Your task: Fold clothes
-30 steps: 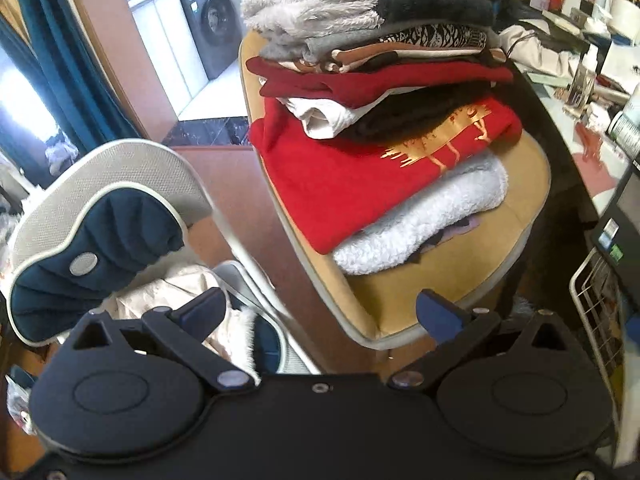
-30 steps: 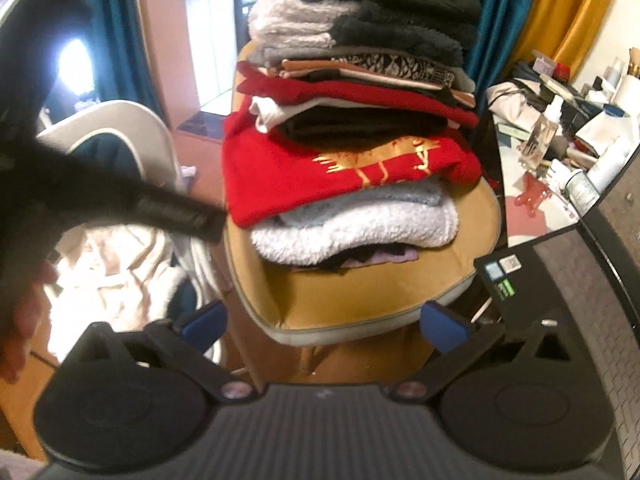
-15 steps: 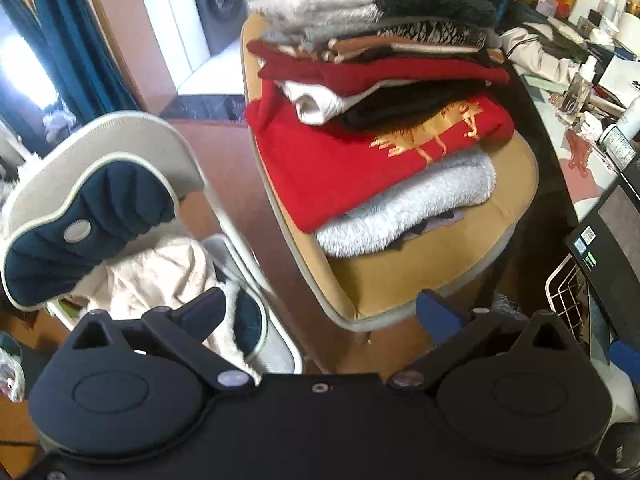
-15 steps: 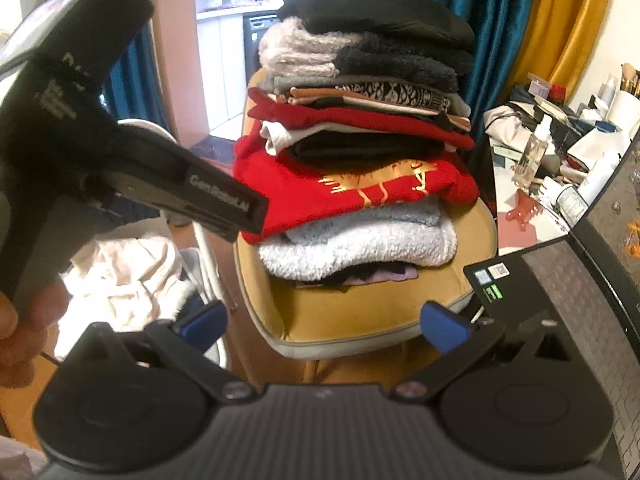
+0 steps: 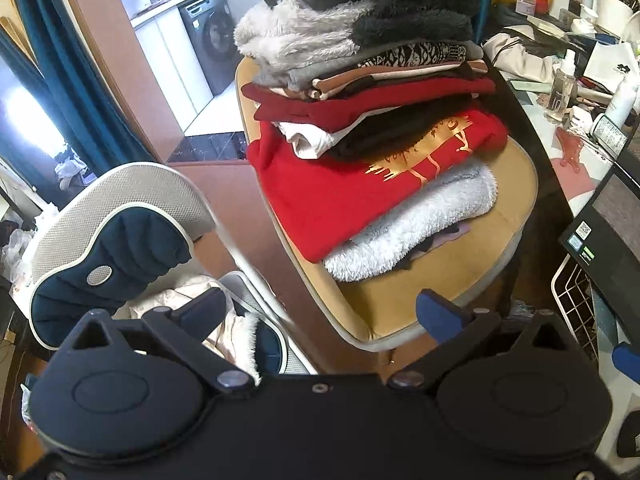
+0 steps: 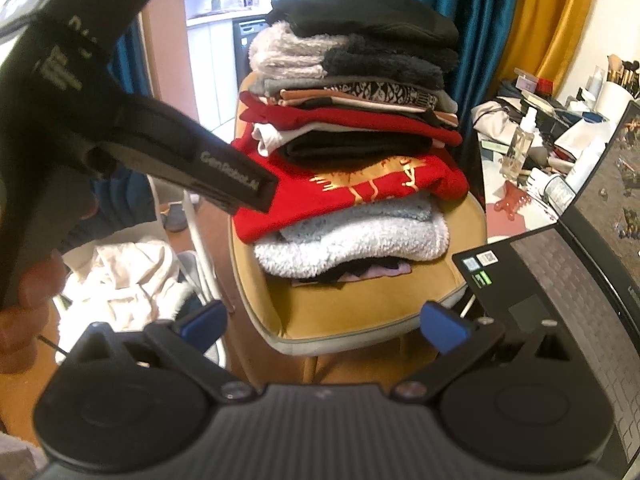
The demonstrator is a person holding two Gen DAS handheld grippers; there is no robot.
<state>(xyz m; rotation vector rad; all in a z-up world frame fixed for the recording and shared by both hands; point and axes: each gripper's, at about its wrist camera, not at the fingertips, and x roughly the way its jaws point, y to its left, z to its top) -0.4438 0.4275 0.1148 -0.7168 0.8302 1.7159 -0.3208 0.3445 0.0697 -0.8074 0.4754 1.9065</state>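
- The cream garment (image 5: 188, 304) lies crumpled on the seat of the white office chair (image 5: 120, 192), at the far left, part hidden under the navy headrest cushion (image 5: 108, 256); it looks like the one piece not yet folded, so a grab there could snag the cushion or the chair frame instead of cloth
- The left gripper (image 5: 320, 308) is spread wide with nothing between its blue pads — it hangs over the gap between the two chairs, touching neither
- In the right wrist view the left tool's body (image 6: 120, 120) crosses the upper left and hides part of the heap; judged from that, the two tools are close enough to knock together if both reach at once
- The stack of folded clothes (image 5: 368, 112) stands tall on the tan seat cushion (image 5: 404, 304), with the red sweater (image 5: 344, 196) hanging past the cushion's left edge; a nudge there, or one more piece laid on top, could tip the pile toward the floor
- The right gripper (image 6: 324, 324) is likewise fully apart and empty, aimed at the cushion's near edge
- The laptop (image 6: 560, 280) sits just beside the cushion's right edge, and bottles crowd the desk (image 5: 568, 148) behind — a wide swing of cloth could sweep them over
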